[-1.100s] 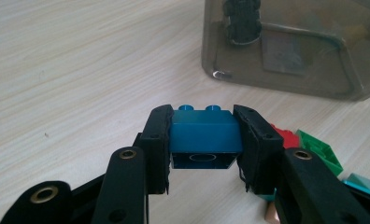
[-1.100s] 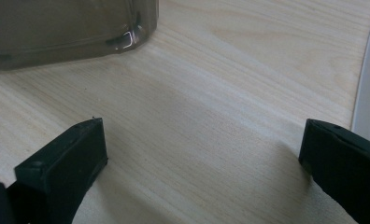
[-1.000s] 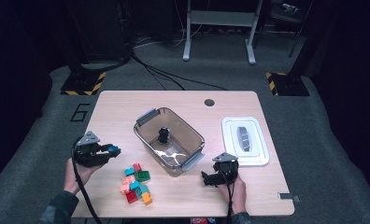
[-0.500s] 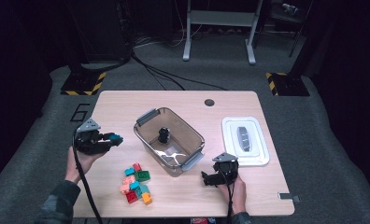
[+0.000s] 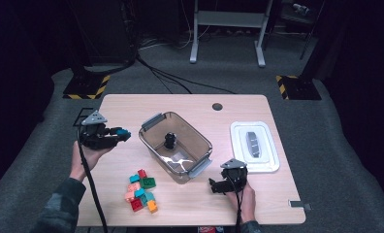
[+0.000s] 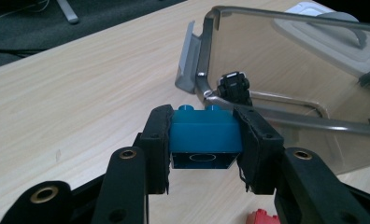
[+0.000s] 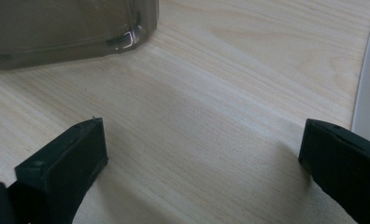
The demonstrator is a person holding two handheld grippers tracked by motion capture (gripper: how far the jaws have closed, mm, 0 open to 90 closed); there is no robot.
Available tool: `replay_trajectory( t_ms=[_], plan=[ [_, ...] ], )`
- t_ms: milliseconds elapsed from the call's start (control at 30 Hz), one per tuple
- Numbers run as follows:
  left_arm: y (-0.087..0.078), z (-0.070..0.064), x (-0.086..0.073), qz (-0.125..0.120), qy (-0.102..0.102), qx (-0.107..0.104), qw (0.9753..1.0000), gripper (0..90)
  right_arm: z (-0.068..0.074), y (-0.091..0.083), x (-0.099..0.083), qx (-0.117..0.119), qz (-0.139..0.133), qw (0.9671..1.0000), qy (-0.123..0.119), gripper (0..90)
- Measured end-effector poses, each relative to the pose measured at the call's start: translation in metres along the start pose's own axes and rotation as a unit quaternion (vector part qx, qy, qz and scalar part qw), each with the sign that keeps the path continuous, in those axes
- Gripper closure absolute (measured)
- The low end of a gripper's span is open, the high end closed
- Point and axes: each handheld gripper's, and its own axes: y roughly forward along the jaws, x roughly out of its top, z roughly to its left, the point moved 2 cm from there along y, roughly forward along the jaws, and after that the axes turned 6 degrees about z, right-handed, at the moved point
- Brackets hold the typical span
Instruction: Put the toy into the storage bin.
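My left gripper (image 5: 117, 135) is shut on a blue brick (image 6: 204, 136) and hangs above the table's left side, pointing toward the clear plastic bin (image 5: 151, 127). The bin (image 6: 286, 79) stands mid-table with a small black toy (image 5: 169, 141) inside; the toy (image 6: 234, 86) shows through the bin's wall in the left gripper view. A pile of several coloured bricks (image 5: 141, 191) lies near the front edge, left of the bin. My right gripper (image 5: 214, 186) rests low on the table by the bin's near right corner, its jaws wide apart with bare wood between them (image 7: 202, 154).
A white lid (image 5: 255, 145) with a grey handle lies flat at the right of the table. A round cable hole (image 5: 217, 106) is near the back edge. A red brick (image 6: 262, 217) peeks in below my left jaws. Dark floor surrounds the wooden table (image 5: 132, 107).
My left gripper has risen and moved back and rightward with the blue brick, away from the pile, toward the bin. The right gripper has not moved.
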Motion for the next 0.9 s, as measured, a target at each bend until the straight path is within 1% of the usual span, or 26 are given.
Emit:
replay_trajectory(
  t_ms=[67, 100, 133, 267, 300, 400, 500, 567, 700, 833, 867, 900],
  plan=[
    [0.0, -0.001, 0.003, -0.001, 0.002, -0.001, 1.0, 59.0, 0.0, 0.0, 0.0, 0.0, 0.0, 1.0, 0.0, 0.3],
    [0.0, -0.004, 0.008, -0.001, 0.006, -0.004, 1.0, 59.0, 0.0, 0.0, 0.0, -0.001, 0.0, 1.0, -0.001, 0.3],
    [0.0, -0.006, 0.01, -0.004, 0.008, -0.002, 1.0, 59.0, 0.0, 0.0, 0.0, -0.002, 0.0, 1.0, 0.002, 0.3],
    [0.002, -0.01, 0.016, -0.003, 0.013, -0.006, 0.9999, 59.0, 0.0, 0.0, 0.0, -0.003, 0.001, 1.0, 0.004, 0.3],
    [0.005, -0.012, 0.019, 0.002, 0.018, -0.009, 0.9998, 59.0, 0.0, 0.0, 0.0, -0.003, 0.001, 1.0, 0.004, 0.2],
    [0.011, -0.015, 0.022, 0.004, 0.017, -0.009, 0.9998, 59.0, 0.0, 0.0, 0.0, -0.003, 0.001, 1.0, 0.004, 0.3],
    [0.016, -0.02, 0.026, 0.008, 0.023, -0.016, 0.9996, 59.0, 0.0, 0.0, 0.0, -0.003, 0.001, 1.0, 0.004, 0.3],
    [0.021, -0.023, 0.029, 0.008, 0.027, -0.016, 0.9995, 58.9, 0.0, 0.0, 0.0, -0.003, 0.001, 1.0, 0.004, 0.3],
    [0.03, -0.029, 0.032, 0.016, 0.03, -0.024, 0.9991, 58.9, 0.0, 0.0, 0.0, -0.003, 0.001, 1.0, 0.003, 0.3],
    [0.041, -0.036, 0.033, 0.03, 0.039, -0.029, 0.9984, 58.9, 0.0, 0.0, 0.0, -0.003, 0.0, 1.0, 0.004, 0.3],
    [0.041, -0.036, 0.033, 0.03, 0.039, -0.029, 0.9984, 58.9, 0.0, 0.0, 0.0, -0.003, 0.0, 1.0, 0.003, 0.3],
    [0.044, -0.038, 0.033, 0.037, 0.045, -0.031, 0.9978, 58.9, 0.0, 0.0, 0.0, -0.003, 0.0, 1.0, 0.004, 0.3]
  ],
)
